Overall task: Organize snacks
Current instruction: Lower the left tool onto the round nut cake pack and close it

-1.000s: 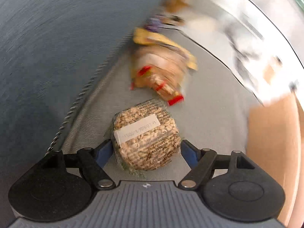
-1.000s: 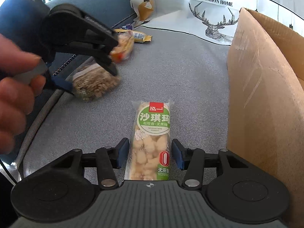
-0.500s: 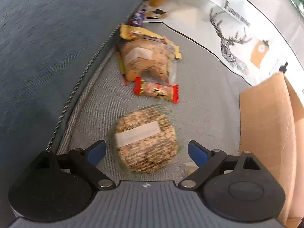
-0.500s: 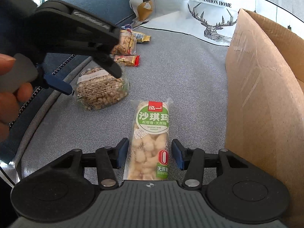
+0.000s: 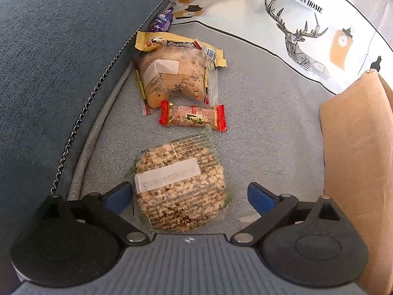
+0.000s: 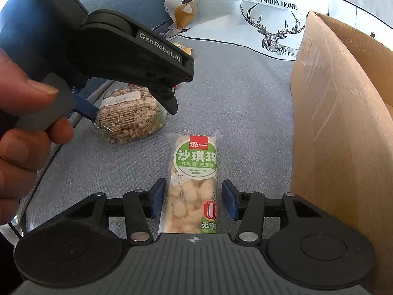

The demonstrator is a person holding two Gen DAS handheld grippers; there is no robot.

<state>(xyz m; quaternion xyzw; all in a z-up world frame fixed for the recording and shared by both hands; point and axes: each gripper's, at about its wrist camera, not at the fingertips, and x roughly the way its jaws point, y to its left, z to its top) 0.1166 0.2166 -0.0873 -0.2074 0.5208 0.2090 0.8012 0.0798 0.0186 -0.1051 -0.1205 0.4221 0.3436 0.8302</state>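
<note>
The left gripper (image 5: 189, 196) flanked the puffed-grain pack (image 5: 180, 186), the right gripper (image 6: 192, 201) the sachima bar (image 6: 191, 184), both with jaws apart; the cardboard box's (image 6: 339, 113) interior was hidden.

The round puffed-grain pack (image 5: 180, 186) lies left of the sachima bar (image 6: 192, 184), the cardboard box (image 6: 343, 123) right.

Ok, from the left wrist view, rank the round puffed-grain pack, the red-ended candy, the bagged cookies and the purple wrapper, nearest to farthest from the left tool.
1. round puffed-grain pack, between the open fingers of the left tool.
2. red-ended candy, just beyond it.
3. bagged cookies, farther, toward the sofa back.
4. purple wrapper, farthest, in the corner.
</note>
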